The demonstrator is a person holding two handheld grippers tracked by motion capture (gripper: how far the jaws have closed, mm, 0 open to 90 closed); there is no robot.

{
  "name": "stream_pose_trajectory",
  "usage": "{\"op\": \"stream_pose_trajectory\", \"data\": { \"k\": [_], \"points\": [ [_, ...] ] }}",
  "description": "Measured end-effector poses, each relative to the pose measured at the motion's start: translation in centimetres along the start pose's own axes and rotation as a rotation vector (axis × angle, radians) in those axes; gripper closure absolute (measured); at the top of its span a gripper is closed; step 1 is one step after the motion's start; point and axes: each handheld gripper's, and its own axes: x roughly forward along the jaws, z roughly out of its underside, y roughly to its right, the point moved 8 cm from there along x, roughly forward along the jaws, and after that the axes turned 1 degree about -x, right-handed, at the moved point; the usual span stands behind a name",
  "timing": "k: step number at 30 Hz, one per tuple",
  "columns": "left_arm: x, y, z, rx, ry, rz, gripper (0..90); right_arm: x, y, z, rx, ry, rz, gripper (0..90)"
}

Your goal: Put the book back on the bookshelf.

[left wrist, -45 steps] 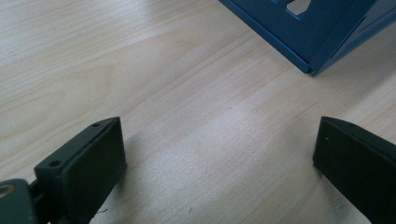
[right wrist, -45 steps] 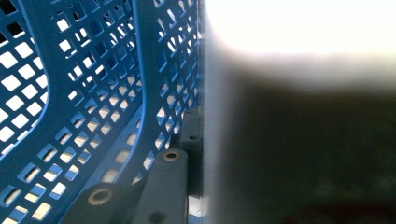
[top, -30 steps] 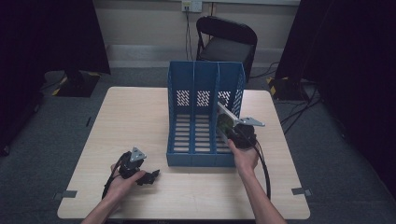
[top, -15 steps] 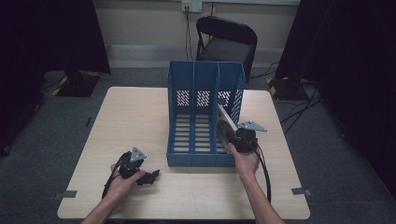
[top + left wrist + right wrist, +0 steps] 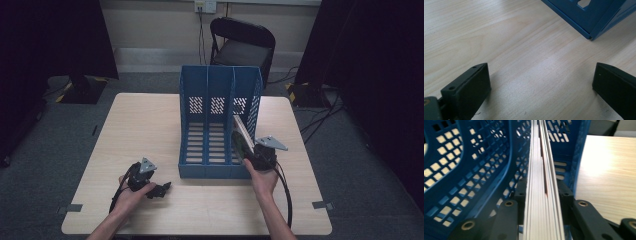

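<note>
High view: right hand-held gripper [image 5: 248, 151] drawn back toward six o'clock since a second ago, jaws just easing apart yet pads against the thin book [image 5: 541, 195], standing on edge in the blue file rack's [image 5: 220, 95] rightmost slot. Looks like release underway. Left hand-held gripper [image 5: 539, 85] spread wide on the counter [image 5: 150, 120], empty.

A: The high view is looking forward and down over the wooden table [image 5: 150, 120] from above the person's side, taking in the blue magazine rack [image 5: 220, 100].

B: The left gripper view is skimming the tabletop closely, catching a rack corner [image 5: 591, 37]. The right gripper view is peering along paper sheets [image 5: 542, 195] into the same rack's perforated compartment.
</note>
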Motion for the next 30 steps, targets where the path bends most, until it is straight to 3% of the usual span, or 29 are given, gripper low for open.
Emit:
{"op": "stream_pose_trajectory", "data": {
  "k": [10,15,18,23,28,30],
  "points": [
    [0.1,0.0,0.0,0.003,-0.002,0.001,0.3,0.7,-0.4,-0.6,-0.014,0.031,0.009,68.8],
    [0.1,0.1,0.0,0.004,-0.003,0.005,0.0,0.9,-0.7,-0.8,-0.021,0.037,0.052,75.5],
    [0.1,0.1,0.0,0.004,-0.004,0.006,0.0,0.9,-0.7,-0.8,-0.053,0.039,0.084,76.6],
    [0.1,0.1,-0.1,0.004,-0.004,0.008,0.0,0.9,-0.5,-0.9,-0.028,0.046,0.104,76.8],
    [0.2,0.2,-0.2,0.006,-0.003,0.009,0.0,0.7,0.4,-0.9,-0.007,0.069,0.198,76.9],
    [0.2,0.2,-0.2,0.006,-0.003,0.009,0.0,0.8,0.7,-1.0,0.01,0.067,0.189,76.9]
  ]
}}
